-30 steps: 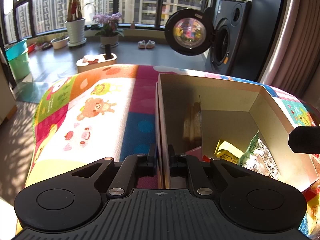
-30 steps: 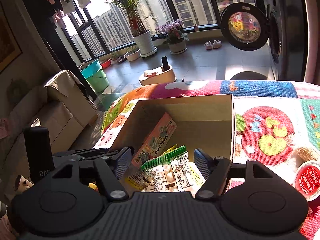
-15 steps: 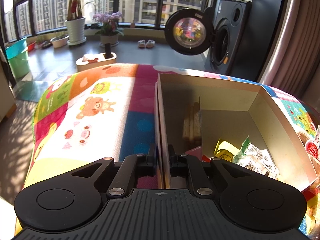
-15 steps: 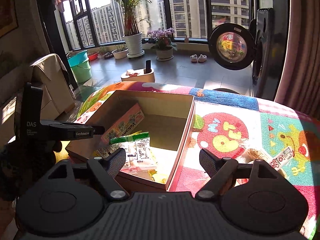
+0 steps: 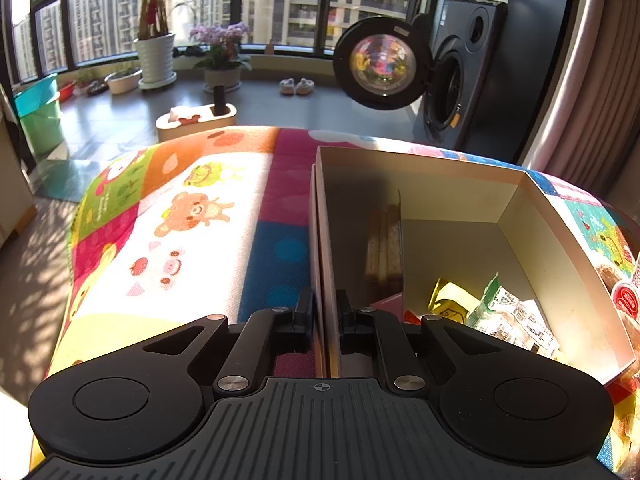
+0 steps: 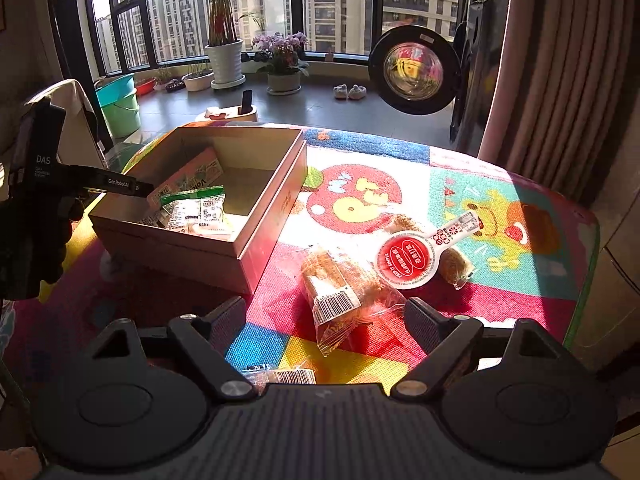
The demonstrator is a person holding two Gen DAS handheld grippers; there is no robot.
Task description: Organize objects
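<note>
Clamping the near left wall of the cardboard box (image 5: 325, 240), the left tool (image 5: 323, 320) is seen with its fingers narrowed onto the thin board, one finger outside and one inside. The box (image 6: 276, 196) is set on the left part of a bench covered by a bright cartoon-print mat (image 6: 460, 200), and it is open at the top. Inside it, a green-and-white printed packet (image 6: 196, 210) is laid near the front, a yellow sachet (image 5: 452, 300) is lodged beside it, and a pale carton lettered "Volcano" (image 6: 188, 178) is leaned against the left wall. The right tool (image 6: 324, 320) is held wide apart with nothing between its fingers, low over the mat to the right of the box. Just beyond its fingers a clear-wrapped brown pastry (image 6: 340, 284) with a white barcode label is lying on the mat, apart from the box. Farther right, a second wrapped snack (image 6: 454, 266) is partly covered by a round red label (image 6: 410, 258) with white characters too small to read. Another barcoded wrapper (image 6: 284, 376) is tucked close under the right tool. The words "DAS" and "GenRobot.AI" can be read on the body of the left tool (image 6: 36, 184).
</note>
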